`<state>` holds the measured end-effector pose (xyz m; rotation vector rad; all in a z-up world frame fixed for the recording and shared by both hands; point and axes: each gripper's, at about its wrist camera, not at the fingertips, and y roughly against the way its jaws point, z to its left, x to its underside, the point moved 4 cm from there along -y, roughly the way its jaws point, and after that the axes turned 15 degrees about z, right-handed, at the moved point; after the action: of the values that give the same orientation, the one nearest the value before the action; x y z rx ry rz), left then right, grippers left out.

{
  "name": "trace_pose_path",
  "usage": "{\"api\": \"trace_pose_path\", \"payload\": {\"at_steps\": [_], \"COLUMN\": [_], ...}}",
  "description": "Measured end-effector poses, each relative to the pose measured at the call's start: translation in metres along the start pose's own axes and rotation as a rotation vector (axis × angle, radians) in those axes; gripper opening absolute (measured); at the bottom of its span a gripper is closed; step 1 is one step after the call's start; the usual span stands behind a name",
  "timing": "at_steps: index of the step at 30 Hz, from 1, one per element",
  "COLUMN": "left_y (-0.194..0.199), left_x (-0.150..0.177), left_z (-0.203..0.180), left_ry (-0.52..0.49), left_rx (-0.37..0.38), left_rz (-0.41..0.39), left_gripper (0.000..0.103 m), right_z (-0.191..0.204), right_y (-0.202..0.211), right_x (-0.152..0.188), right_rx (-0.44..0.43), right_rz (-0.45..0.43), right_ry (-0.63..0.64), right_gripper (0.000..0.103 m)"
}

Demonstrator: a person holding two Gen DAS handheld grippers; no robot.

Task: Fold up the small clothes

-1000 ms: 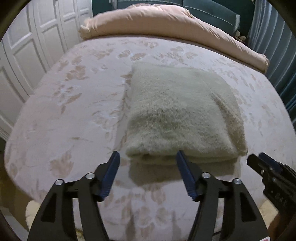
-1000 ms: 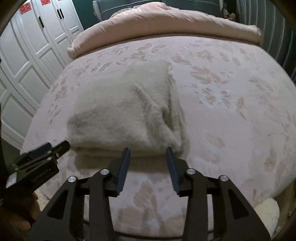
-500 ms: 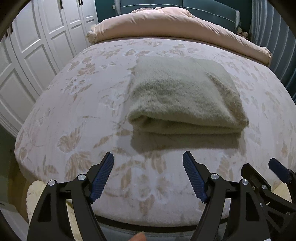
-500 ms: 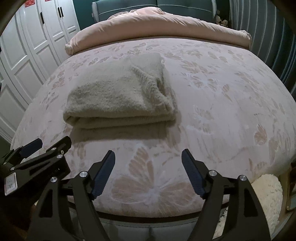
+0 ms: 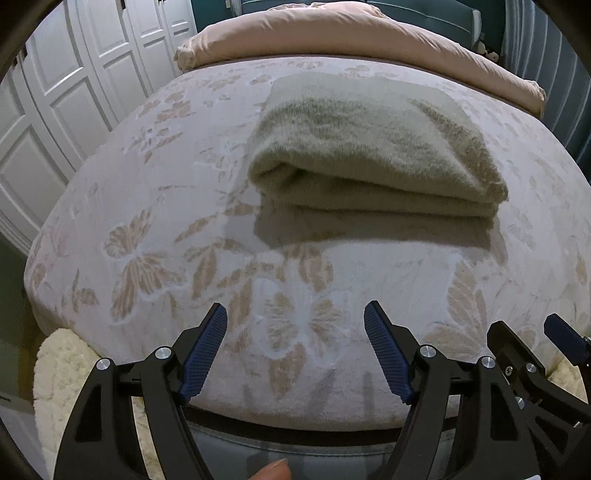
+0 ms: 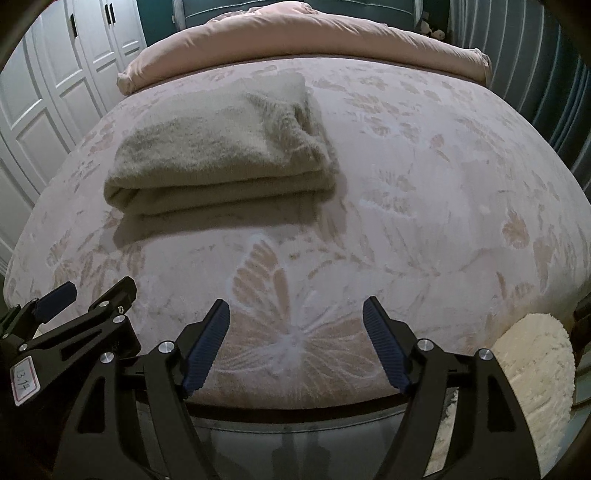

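Your folded beige sweater lay flat on the butterfly-patterned bed. Your left gripper and right gripper both hung released near the bed's edge, well apart from it, nothing between their pads.

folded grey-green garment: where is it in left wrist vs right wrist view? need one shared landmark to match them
Left wrist: folded garment sits upper centre-right, on the floral bedspread, its folded edge facing the camera.
Right wrist: folded garment sits upper left, on the same bedspread.
Shared landmark: the pink duvet roll lies across the far end of the bed, behind the garment in both views.
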<state>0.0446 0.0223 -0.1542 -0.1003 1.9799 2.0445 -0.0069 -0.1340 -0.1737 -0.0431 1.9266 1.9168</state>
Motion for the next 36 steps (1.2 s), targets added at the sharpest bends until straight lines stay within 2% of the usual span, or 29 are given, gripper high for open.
{"api": "trace_pose_path", "payload": {"at_steps": [16,36], "left_y": [-0.012,-0.009], "left_x": [0.002,-0.002], "left_z": [0.006,0.01], "left_ry": [0.025,0.033], "left_rx": [-0.013,-0.01], "left_rz": [0.005,-0.01], "left_gripper": [0.072,0.071], "right_z": [0.009,0.014], "right_y": [-0.011,-0.01], "right_x": [0.006,0.003], "right_rx": [0.017,0.022], "right_rz": [0.012,0.002], "right_ry": [0.0,-0.007], "right_gripper": [0.072,0.072]}}
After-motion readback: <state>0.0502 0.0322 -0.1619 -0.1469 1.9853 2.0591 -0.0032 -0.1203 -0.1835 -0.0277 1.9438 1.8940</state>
